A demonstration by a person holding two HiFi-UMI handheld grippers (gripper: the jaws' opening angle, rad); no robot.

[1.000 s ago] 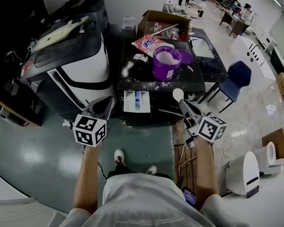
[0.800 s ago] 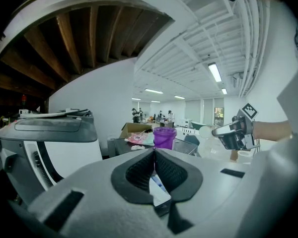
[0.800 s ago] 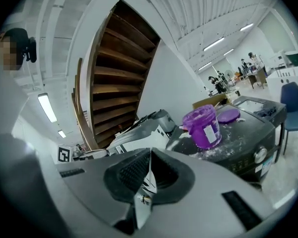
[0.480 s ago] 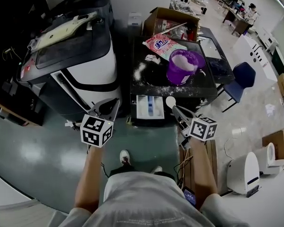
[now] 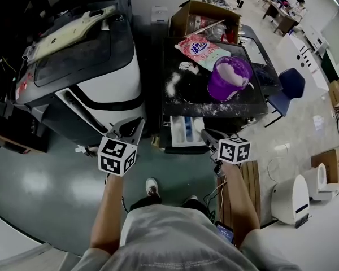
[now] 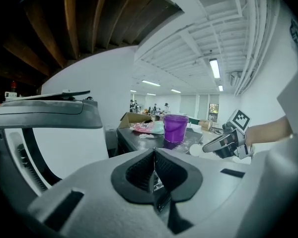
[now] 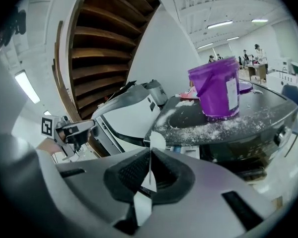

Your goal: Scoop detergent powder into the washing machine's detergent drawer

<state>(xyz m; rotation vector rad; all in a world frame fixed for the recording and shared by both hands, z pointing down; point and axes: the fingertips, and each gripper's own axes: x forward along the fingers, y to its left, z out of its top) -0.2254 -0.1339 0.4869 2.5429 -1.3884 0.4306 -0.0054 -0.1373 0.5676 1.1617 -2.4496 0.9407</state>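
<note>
The white detergent drawer (image 5: 185,130) stands pulled out from the front of the black washing machine (image 5: 186,97). On the machine's powder-dusted top sits a purple bucket (image 5: 229,79) of white powder (image 7: 217,88). My right gripper (image 5: 206,133) is shut on the handle of a white spoon (image 5: 199,123), whose bowl hangs at the drawer's right edge (image 7: 157,141). No powder shows in the spoon. Left of the drawer, my left gripper (image 5: 130,127) is shut with nothing between its jaws (image 6: 155,155).
A pink detergent bag (image 5: 202,49) and an open cardboard box (image 5: 206,16) lie behind the bucket. A grey-and-white machine (image 5: 85,66) stands at the left. A blue chair (image 5: 291,86), a white appliance (image 5: 291,199) and wooden boards (image 5: 248,179) are at the right.
My right gripper has carried the spoon left, from right of the drawer to its right edge. The left gripper has stayed shut beside the grey-and-white machine.
</note>
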